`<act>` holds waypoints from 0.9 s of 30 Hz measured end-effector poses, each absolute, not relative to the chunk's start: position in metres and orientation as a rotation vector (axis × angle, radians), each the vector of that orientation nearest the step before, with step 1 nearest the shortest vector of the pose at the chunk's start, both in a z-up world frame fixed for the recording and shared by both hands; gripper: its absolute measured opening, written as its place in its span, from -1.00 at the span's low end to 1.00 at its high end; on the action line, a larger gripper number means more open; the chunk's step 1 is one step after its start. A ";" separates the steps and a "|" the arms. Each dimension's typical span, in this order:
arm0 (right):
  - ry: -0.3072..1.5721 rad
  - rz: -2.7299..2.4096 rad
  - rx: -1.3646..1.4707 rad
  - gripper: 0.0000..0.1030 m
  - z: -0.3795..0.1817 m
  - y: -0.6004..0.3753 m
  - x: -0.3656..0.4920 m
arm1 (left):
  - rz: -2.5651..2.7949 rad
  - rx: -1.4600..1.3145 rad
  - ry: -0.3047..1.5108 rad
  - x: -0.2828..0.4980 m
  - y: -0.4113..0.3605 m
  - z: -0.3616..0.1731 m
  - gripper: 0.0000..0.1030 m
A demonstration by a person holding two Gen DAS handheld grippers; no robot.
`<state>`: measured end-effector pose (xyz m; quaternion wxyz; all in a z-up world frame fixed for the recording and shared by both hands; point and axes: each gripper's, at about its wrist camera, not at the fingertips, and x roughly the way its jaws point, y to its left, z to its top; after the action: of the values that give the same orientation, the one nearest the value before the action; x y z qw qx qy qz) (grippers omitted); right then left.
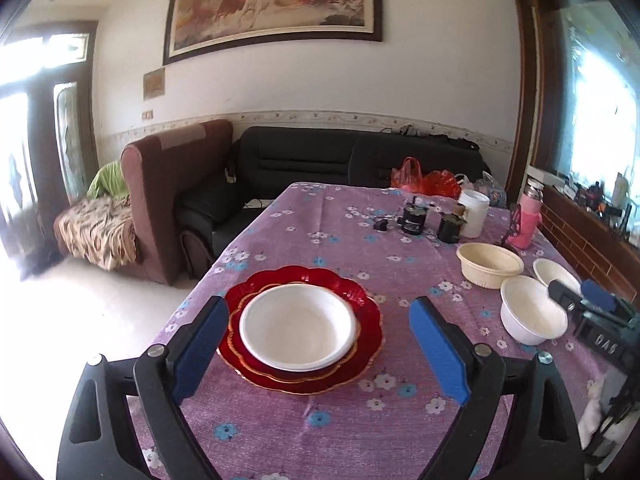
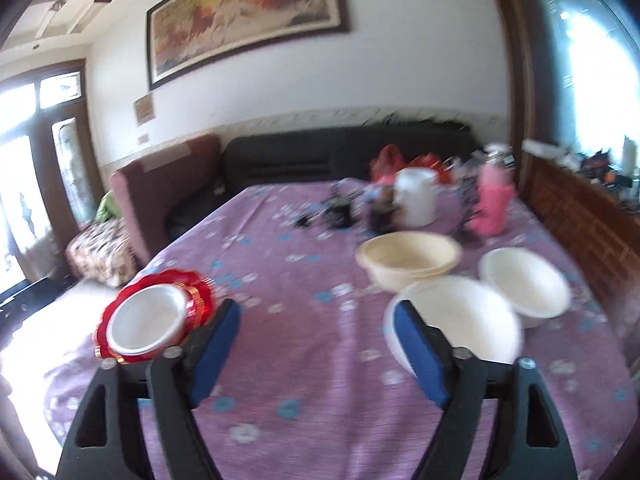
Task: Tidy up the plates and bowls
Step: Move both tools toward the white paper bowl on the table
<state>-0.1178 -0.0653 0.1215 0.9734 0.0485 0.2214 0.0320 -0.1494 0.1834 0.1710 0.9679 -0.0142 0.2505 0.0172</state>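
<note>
Nearest me, both sets of jaws stand released with nothing between them: the left gripper (image 1: 314,348) hangs over the stack, the right gripper (image 2: 318,344) over bare cloth, and its view is blurred.

Just past the left jaws, a white bowl (image 1: 298,326) sits nested on the red plates (image 1: 300,328) on the purple surface (image 1: 320,420). To my right, well apart from that stack, two more white bowls lie close together, the nearer bowl (image 2: 456,318) partly behind my right pad and the farther bowl (image 2: 524,282) beside it; the cream bowl (image 2: 408,258) sits just beyond.

I judge the next step is gathering the loose bowls. I would take the nearer one by its rim, one pad inside and one outside, lift it clear of its neighbours, then lower it level so it nests without tipping.

Farther back stand a white jar (image 1: 474,212), dark tins and a pink bottle (image 1: 528,220); their labels are too small to read. On the right gripper's body, seen from the left, the letters look like "DAS".
</note>
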 end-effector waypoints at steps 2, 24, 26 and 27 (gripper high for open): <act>0.456 0.043 0.153 0.73 0.123 -0.095 -0.125 | 0.017 -0.011 0.517 -0.150 0.167 0.172 0.78; 0.623 -0.133 0.478 0.73 0.059 -0.285 -0.121 | -0.201 -0.038 0.773 -0.093 0.067 0.123 0.78; 0.641 -0.111 0.517 0.72 0.051 -0.285 -0.109 | -0.215 -0.029 0.790 -0.087 0.057 0.120 0.78; 0.651 -0.099 0.538 0.71 0.047 -0.284 -0.101 | -0.220 -0.029 0.795 -0.084 0.054 0.120 0.78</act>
<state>-0.1010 -0.2843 0.0466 0.9109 0.2609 0.3159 -0.0478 -0.0844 0.0538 0.1202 0.9160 -0.0139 0.3864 -0.1071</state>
